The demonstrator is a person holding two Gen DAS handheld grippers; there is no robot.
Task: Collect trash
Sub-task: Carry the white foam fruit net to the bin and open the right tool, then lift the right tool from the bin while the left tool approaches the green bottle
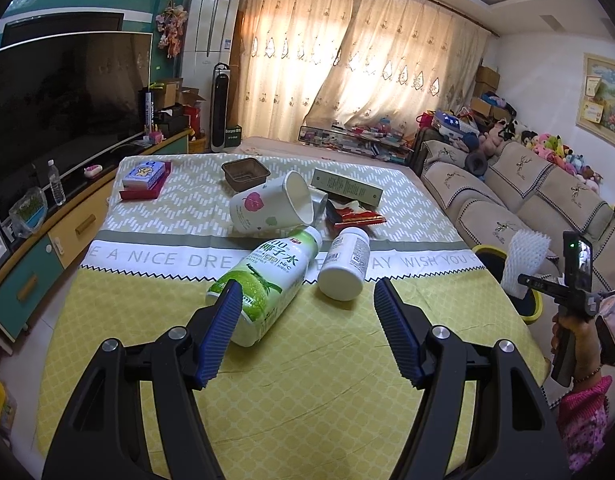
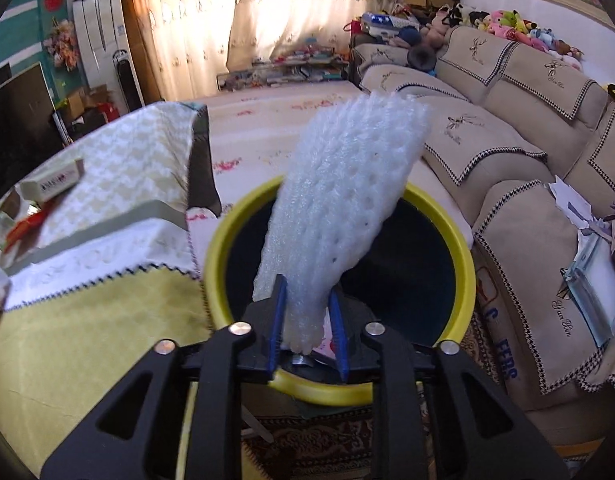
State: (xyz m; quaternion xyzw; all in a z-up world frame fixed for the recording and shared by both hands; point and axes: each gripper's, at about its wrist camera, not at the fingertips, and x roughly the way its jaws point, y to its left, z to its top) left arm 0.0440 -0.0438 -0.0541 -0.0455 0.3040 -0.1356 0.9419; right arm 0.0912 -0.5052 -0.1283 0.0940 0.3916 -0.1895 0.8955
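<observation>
My left gripper (image 1: 307,292) is open and empty above the table, just short of a green coconut water bottle (image 1: 263,288) and a white pill bottle (image 1: 344,266), both lying down. Behind them lie a paper cup (image 1: 267,204), a red wrapper (image 1: 353,214), a green box (image 1: 345,186) and a brown tray (image 1: 243,172). My right gripper (image 2: 307,296) is shut on a white foam net (image 2: 339,208) and holds it over the yellow-rimmed trash bin (image 2: 465,264). The net (image 1: 525,260) and bin (image 1: 533,312) also show at the right of the left wrist view.
The table (image 1: 307,360) has a yellow and green cloth. A box of cards (image 1: 145,178) sits at its far left. A TV and cabinet (image 1: 47,120) stand on the left, a beige sofa (image 2: 527,168) on the right. The bin stands between table and sofa.
</observation>
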